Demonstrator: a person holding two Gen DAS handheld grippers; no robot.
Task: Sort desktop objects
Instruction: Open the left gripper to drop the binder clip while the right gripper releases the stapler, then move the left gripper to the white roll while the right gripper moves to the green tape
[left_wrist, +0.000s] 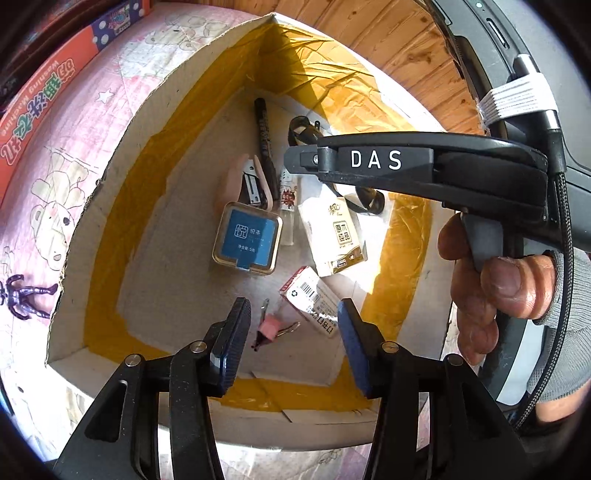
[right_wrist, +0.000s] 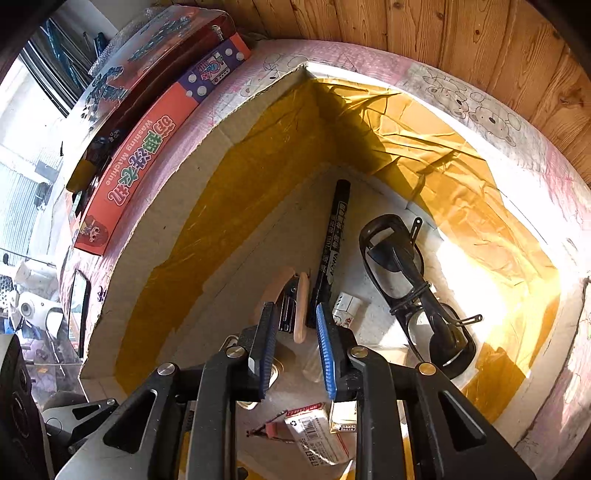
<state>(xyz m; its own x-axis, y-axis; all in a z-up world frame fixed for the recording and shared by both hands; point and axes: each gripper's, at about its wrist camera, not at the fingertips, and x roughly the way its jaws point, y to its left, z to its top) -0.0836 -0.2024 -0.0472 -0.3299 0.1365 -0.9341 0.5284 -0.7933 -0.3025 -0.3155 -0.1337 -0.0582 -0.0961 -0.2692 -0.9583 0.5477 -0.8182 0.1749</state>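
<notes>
An open cardboard box (left_wrist: 110, 206) lined with yellow tape holds the sorted items: a black marker (left_wrist: 265, 147), a pink stapler (left_wrist: 251, 184), a blue square tin (left_wrist: 248, 238), a tissue pack (left_wrist: 334, 236), a white barcoded box (left_wrist: 314, 301), a pink binder clip (left_wrist: 271, 329) and black sunglasses (right_wrist: 410, 280). My left gripper (left_wrist: 293, 347) is open and empty above the box's near side. My right gripper (right_wrist: 295, 350) is open and empty, hovering over the stapler (right_wrist: 291, 306) and marker (right_wrist: 330, 243); its body shows in the left wrist view (left_wrist: 373, 160).
The box (right_wrist: 177, 206) sits on a pink cartoon-print cloth (left_wrist: 66, 155). An orange toy washing machine carton (right_wrist: 147, 162) lies to the left. A purple figurine (left_wrist: 22, 299) lies on the cloth at the left. A wooden wall (right_wrist: 480, 44) stands behind.
</notes>
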